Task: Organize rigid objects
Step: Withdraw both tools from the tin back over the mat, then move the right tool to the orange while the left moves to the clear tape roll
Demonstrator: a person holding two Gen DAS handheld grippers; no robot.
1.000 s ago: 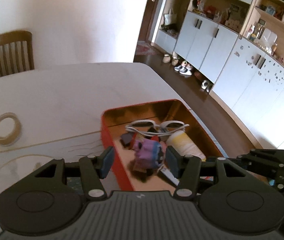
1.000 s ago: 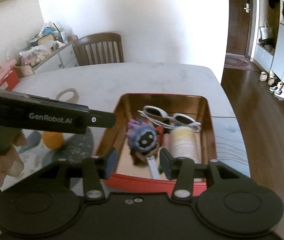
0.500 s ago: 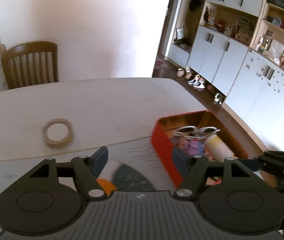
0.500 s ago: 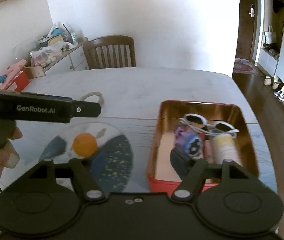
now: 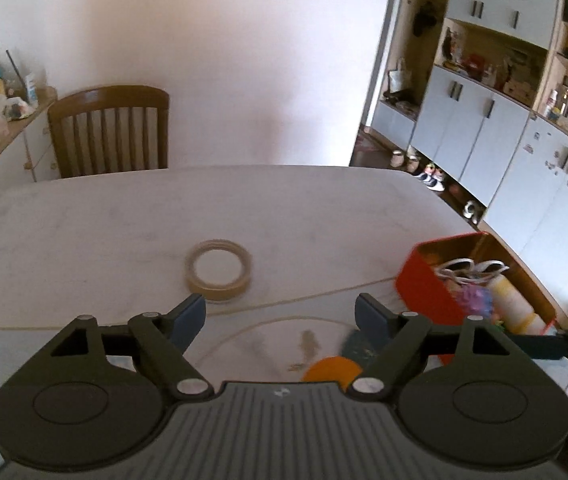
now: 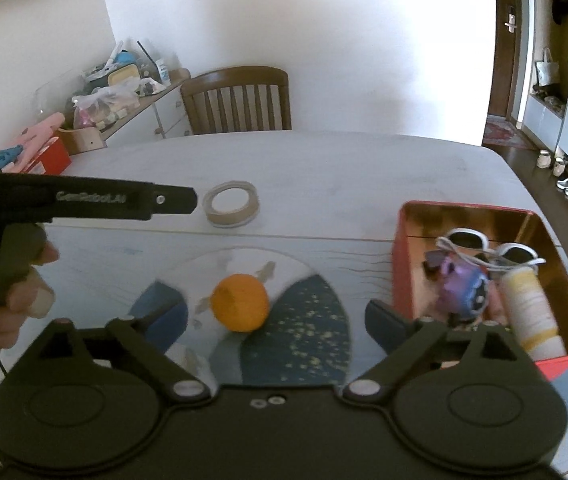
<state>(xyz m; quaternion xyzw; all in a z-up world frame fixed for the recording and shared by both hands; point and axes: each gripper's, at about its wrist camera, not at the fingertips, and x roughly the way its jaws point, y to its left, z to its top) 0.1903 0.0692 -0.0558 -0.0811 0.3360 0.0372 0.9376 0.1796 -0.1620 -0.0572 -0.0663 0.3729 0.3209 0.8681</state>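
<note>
The left gripper (image 5: pixel 279 312), its jaws just opened wide with nothing between them, hangs over the table (image 5: pixel 123 220). A tape roll (image 5: pixel 218 270) lies just ahead; the red tin (image 5: pixel 424 292) sits off right.

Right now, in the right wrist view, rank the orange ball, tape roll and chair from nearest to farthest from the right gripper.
1. Orange ball: on the table, between the right gripper's open jaws.
2. Tape roll: mid-table, left of centre.
3. Chair: beyond the table's far edge.

orange ball (image 6: pixel 239 303): on mat | tape roll (image 6: pixel 231 203): flat | red tin (image 6: pixel 400 276): filled
</note>
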